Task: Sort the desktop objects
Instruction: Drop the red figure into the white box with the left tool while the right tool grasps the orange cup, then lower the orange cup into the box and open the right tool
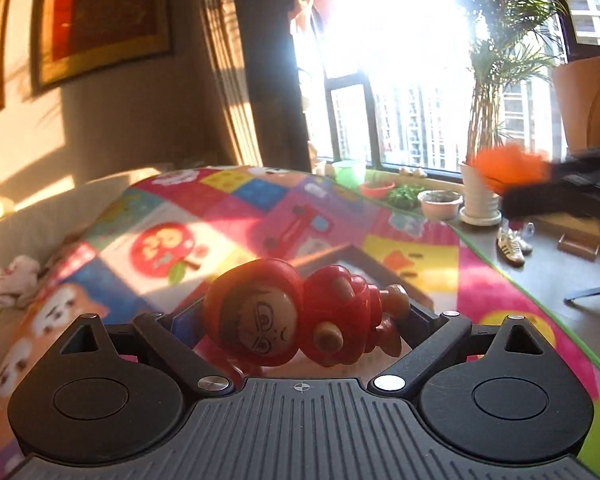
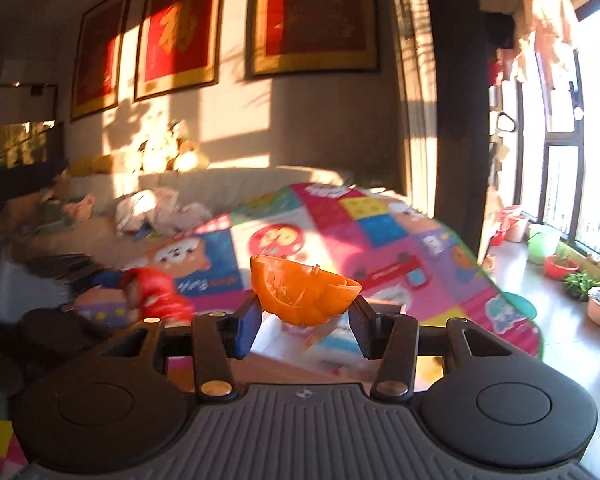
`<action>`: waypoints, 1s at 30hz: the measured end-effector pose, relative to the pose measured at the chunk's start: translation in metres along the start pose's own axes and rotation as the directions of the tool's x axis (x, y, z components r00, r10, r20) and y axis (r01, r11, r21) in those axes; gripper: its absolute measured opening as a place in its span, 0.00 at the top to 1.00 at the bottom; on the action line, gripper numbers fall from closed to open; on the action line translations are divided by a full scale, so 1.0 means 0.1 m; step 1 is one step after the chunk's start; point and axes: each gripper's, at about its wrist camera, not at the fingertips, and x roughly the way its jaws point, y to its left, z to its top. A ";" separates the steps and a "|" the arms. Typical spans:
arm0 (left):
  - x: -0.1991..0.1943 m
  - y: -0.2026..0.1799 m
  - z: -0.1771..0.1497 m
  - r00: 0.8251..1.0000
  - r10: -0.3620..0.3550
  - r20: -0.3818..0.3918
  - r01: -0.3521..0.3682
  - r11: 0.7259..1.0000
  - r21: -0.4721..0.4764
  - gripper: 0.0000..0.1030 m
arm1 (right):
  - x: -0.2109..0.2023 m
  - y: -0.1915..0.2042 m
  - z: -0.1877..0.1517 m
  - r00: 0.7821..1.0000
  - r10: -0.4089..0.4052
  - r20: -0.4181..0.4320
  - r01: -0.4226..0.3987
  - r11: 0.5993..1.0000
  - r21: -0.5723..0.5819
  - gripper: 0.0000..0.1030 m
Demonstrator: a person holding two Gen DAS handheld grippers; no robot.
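Observation:
A red toy figure [image 1: 300, 316] with a painted face lies sideways between the pads of my left gripper [image 1: 296, 320], which is shut on it and holds it above the colourful play mat [image 1: 228, 216]. An orange plastic shell [image 2: 304, 294] sits between the pads of my right gripper [image 2: 305, 314], shut on it and lifted off the mat. The right wrist view shows the red toy figure [image 2: 156, 294] blurred at left. In the left wrist view the orange shell [image 1: 508, 170] is a blur at right, in the other gripper's dark fingers [image 1: 560, 196].
A wooden box [image 1: 356, 260] lies on the mat below the grippers. A sofa [image 2: 204, 188] with soft toys and clothes stands behind. Potted plants [image 1: 480, 196], small pots and a green bucket [image 2: 542, 242] line the window. Shoes [image 1: 512, 246] lie on the floor.

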 end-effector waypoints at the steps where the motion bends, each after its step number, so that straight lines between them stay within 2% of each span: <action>1: 0.17 0.01 0.07 1.000 -0.005 0.001 0.005 1.000 -0.015 0.05 | 0.00 -0.04 0.00 1.000 -0.010 0.004 0.010 1.000 0.005 0.53; 4: 0.64 0.09 0.21 0.999 -0.041 -0.019 0.040 0.997 -0.066 0.04 | 0.09 -0.19 -0.06 0.999 -0.026 -0.022 0.027 0.999 0.041 0.53; 7: 0.82 0.21 0.16 0.998 -0.028 -0.048 0.021 0.992 -0.126 0.02 | 0.18 -0.30 -0.15 0.997 -0.045 -0.069 0.049 0.997 0.066 0.53; 11: 0.63 0.40 -0.14 0.996 -0.006 -0.092 -0.011 0.983 -0.182 0.00 | 0.29 -0.42 -0.29 0.991 -0.076 -0.111 0.085 0.993 0.079 0.53; 15: 0.39 0.48 -0.55 0.986 0.038 -0.163 -0.068 0.981 -0.183 0.00 | 0.54 -0.44 -0.32 0.988 -0.073 -0.138 0.084 0.994 0.073 0.53; 20: 0.07 0.45 -0.99 0.975 0.019 -0.223 -0.071 0.971 -0.227 0.00 | 1.17 -0.35 -0.24 0.980 -0.024 -0.197 0.041 0.996 0.085 0.53; 23: -0.04 0.49 -1.19 0.966 0.033 -0.256 -0.102 0.960 -0.262 0.00 | 1.59 -0.29 -0.17 0.974 -0.004 -0.228 0.029 0.994 0.108 0.53; 26: -0.12 0.61 -1.32 0.957 0.058 -0.284 -0.144 0.946 -0.291 0.00 | 2.00 -0.17 -0.07 0.961 0.063 -0.270 -0.025 0.989 0.144 0.53; 27: -0.15 0.67 -1.36 0.955 0.070 -0.289 -0.160 0.940 -0.302 0.00 | 2.12 -0.12 -0.06 0.952 0.091 -0.291 -0.048 0.987 0.152 0.45; 28: -0.18 0.71 -1.37 0.953 0.082 -0.290 -0.174 0.935 -0.310 0.00 | 2.22 -0.07 -0.05 0.947 0.100 -0.307 -0.052 0.986 0.161 0.33; 30: -0.27 0.79 -1.40 0.952 0.105 -0.287 -0.199 0.925 -0.323 0.00 | 2.32 -0.02 -0.04 0.946 0.090 -0.311 -0.039 0.985 0.169 0.30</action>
